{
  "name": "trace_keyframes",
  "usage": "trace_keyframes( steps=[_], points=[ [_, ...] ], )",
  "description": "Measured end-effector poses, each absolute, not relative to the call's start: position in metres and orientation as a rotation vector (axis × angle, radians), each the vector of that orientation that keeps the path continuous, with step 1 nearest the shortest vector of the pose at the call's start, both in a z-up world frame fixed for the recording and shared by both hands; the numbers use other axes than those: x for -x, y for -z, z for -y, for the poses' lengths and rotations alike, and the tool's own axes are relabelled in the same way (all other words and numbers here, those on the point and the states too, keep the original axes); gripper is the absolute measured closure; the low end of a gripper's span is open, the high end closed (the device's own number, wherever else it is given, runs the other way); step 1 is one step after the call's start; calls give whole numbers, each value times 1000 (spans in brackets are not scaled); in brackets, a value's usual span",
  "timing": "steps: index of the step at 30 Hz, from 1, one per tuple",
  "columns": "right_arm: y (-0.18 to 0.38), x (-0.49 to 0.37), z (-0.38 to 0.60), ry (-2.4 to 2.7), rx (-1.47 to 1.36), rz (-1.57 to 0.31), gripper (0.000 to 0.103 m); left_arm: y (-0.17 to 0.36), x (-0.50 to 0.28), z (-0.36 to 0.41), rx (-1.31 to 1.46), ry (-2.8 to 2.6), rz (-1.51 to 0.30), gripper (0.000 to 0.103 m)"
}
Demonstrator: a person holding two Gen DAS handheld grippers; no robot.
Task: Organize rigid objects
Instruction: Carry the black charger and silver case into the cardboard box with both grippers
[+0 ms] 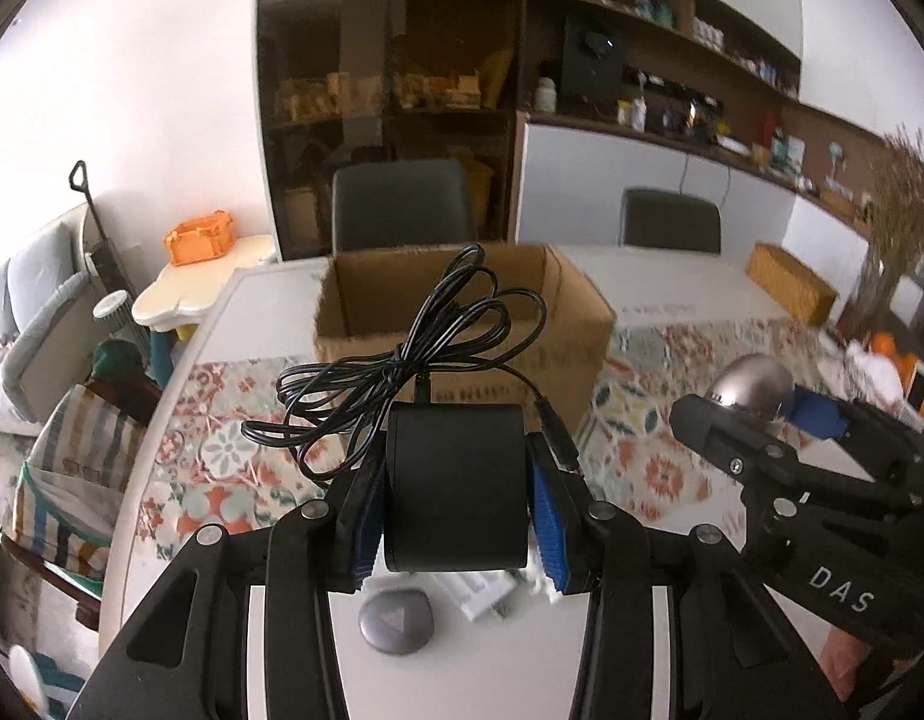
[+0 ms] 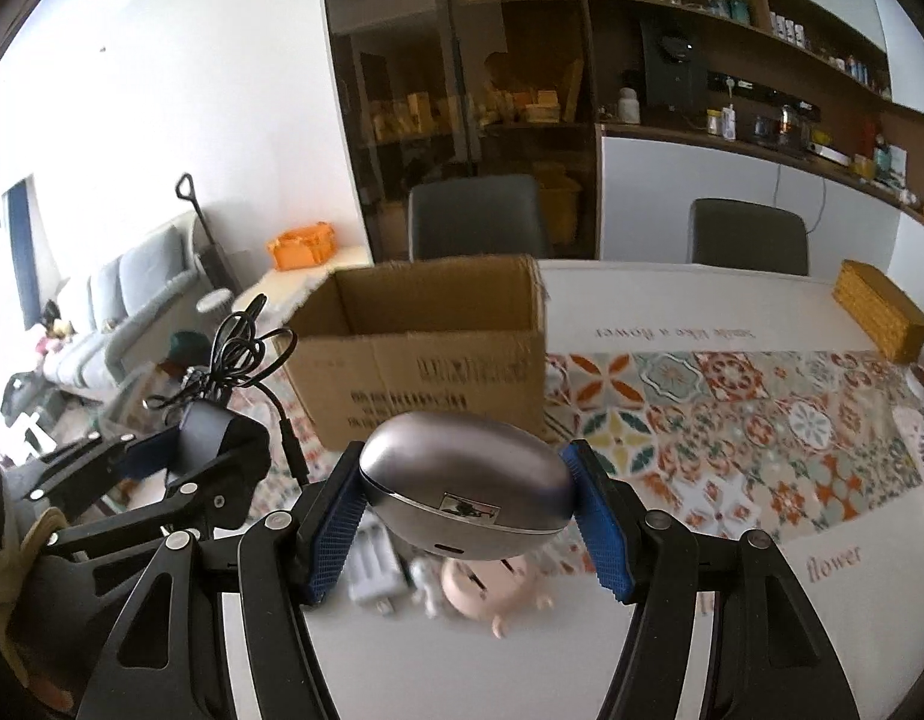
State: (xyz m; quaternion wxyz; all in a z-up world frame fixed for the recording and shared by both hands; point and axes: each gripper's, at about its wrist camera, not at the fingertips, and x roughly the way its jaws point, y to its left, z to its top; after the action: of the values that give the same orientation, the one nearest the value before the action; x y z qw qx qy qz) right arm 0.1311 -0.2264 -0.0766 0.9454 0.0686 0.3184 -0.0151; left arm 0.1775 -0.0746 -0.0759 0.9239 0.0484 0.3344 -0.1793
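Note:
My left gripper point(image 1: 456, 492) is shut on a black rounded device point(image 1: 456, 480) whose black cable point(image 1: 414, 348) loops above it, held over the table near an open cardboard box point(image 1: 462, 312). My right gripper point(image 2: 465, 498) is shut on a silver oval case point(image 2: 462, 489), in front of the cardboard box point(image 2: 426, 354). The right gripper and silver case point(image 1: 753, 381) show at the right of the left wrist view. The left gripper with the black device point(image 2: 207, 435) shows at the left of the right wrist view.
On the table below lie a grey rounded pebble-like object point(image 1: 396, 621), a white plastic piece point(image 1: 480, 591), and a pink doll head point(image 2: 492, 591). A patterned runner point(image 2: 732, 414) crosses the table. A woven yellow box point(image 2: 882, 309) stands far right. Two chairs stand behind.

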Motion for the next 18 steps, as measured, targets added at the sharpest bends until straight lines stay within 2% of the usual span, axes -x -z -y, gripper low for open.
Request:
trace_keyframes(
  steps=[11,18],
  points=[
    [41,-188,227,-13,-143,-583,38,37,-226,70,-83,357,-601,61],
    [27,-234,231,-14,-137,-597,38,28,-272,78,-83,362,-625,61]
  ],
)
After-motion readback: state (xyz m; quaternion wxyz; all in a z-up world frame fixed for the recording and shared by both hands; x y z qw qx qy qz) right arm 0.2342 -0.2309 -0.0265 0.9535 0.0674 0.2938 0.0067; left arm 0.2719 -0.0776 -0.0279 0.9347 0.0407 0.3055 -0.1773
